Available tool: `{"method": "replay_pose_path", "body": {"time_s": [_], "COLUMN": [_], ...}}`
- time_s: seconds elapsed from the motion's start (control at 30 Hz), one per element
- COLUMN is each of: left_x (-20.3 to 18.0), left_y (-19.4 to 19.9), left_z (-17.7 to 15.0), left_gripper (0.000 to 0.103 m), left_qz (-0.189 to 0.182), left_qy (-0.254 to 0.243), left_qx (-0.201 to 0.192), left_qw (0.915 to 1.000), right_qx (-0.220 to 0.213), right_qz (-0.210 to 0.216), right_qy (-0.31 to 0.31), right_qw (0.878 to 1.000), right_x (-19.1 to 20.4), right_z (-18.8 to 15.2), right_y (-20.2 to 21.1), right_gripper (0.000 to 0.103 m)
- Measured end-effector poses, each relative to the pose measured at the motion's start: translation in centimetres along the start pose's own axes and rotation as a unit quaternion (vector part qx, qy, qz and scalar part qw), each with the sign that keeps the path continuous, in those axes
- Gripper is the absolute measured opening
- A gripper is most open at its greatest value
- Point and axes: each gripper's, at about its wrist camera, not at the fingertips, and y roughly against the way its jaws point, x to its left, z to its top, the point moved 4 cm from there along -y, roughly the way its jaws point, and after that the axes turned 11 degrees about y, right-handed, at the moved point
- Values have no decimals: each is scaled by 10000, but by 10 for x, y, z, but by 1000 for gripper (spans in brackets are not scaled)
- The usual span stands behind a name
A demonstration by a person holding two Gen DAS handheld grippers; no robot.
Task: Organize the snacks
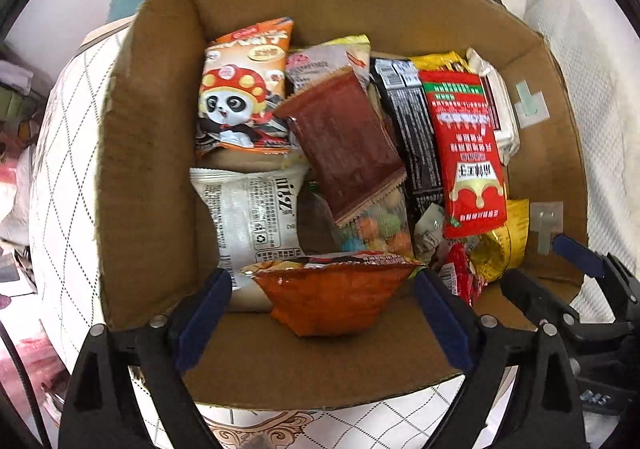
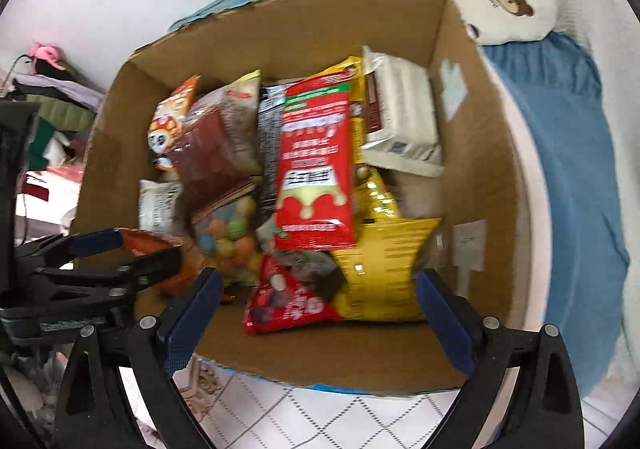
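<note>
Under piled snacks (image 1: 460, 153), box (image 1: 152, 169) floor mostly hidden.

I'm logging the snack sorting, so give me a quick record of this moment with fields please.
container: cardboard box, open top, on a quilted surface
contents: many snack packets, loosely piled
left gripper: open, orange packet between its fingers, grip not closed
right gripper: open, over the red packet and yellow packet, holding nothing
standout item: panda packet at the far left of the box

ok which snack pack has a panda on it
The orange pack standing at the box's far left corner; its front shows a cartoon panda in a red hat. No other pack has an animal.
</note>
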Motion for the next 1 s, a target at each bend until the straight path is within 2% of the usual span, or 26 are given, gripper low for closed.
{"method": "replay_pose_path", "body": {"time_s": [0.17,0.53,0.83,1.0], "left_x": [10,11,9,11], "left_y": [11,41,82,109], "left_z": [2,-2,-27,-57], "left_gripper": [94,94,94,94], "left_qz": [76,40,100,105], "left_qy": [142,132,29,-4], "left_qx": [-236,-608,-1392,-1802], "left_qw": [9996,9981,9902,9836], "right_qx": [-84,-370,-925,-1367], "right_qz": [-366,-605,-680,-782], "right_qy": [16,52,84,202], "right_qw": [9993,9975,9934,9873], "right_x": [-7,-3,10,23], "right_z": [1,-2,-23,-45], "right_y": [4,22,68,110], "right_gripper": [99,99,99,102]}}
